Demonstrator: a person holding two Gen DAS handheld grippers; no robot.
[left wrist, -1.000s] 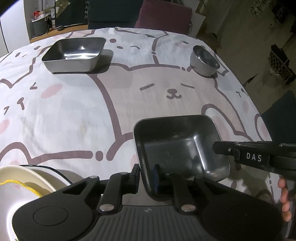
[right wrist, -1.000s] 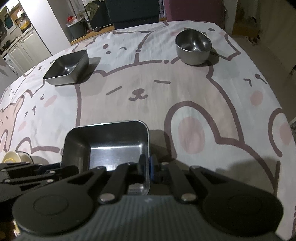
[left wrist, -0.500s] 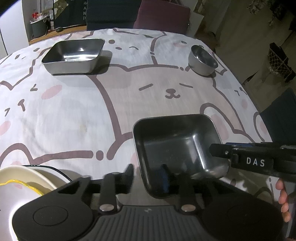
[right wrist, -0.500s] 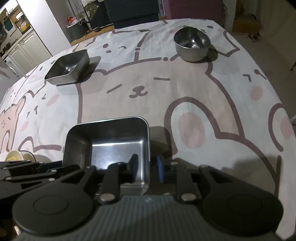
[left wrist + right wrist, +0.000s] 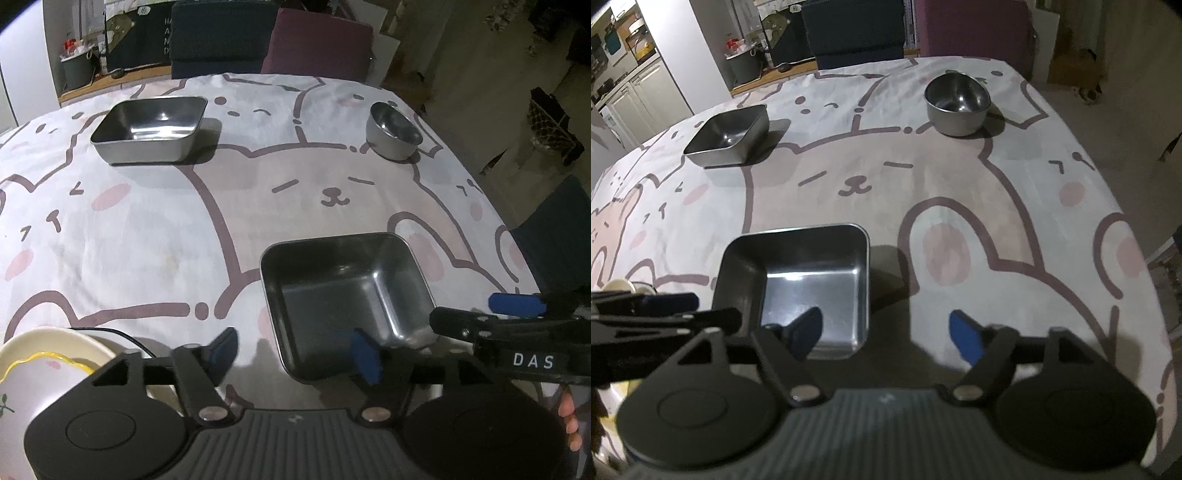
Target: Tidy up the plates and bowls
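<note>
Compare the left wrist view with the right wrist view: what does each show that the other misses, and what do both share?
Only the left wrist view shows the stacked cream plates clearly, at the near left edge, plus the "DAS" label on the right gripper.

Only the right wrist view shows white cabinets far left.

Both show the near square steel tray, the far rectangular tray, the round steel bowl and the bear-print tablecloth. The left gripper and the right gripper are both open.

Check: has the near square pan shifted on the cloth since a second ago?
No. The near pan keeps its place beside the bear's ear outline; only both grippers' jaws opened.
</note>
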